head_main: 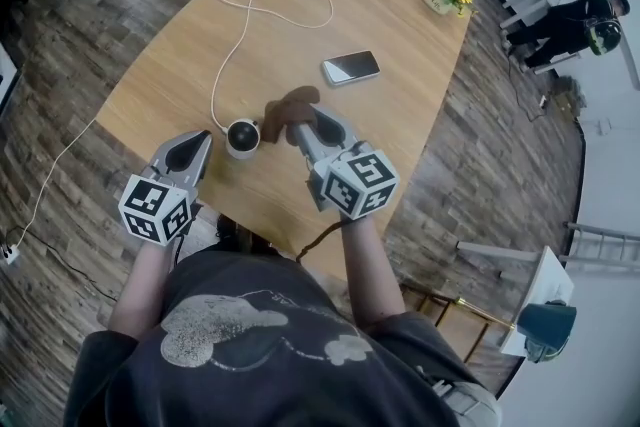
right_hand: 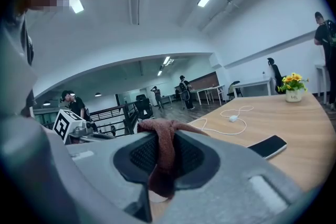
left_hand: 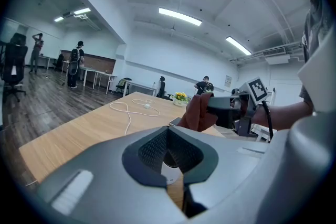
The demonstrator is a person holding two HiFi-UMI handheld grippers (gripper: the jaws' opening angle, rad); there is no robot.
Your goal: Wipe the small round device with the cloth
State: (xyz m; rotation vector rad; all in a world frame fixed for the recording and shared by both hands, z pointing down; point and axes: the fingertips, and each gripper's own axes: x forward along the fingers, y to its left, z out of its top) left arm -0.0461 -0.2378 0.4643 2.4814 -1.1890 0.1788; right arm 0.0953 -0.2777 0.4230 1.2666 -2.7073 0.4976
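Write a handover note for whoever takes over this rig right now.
Left gripper: shut, empty, tips just left of the small round device.
Right gripper: shut on the brown cloth, bunched just right of the device.
Device stands on the table, near the person's edge.
Done: cloth is gripped. Left: wipe the device; no cloth contact is evident yet.
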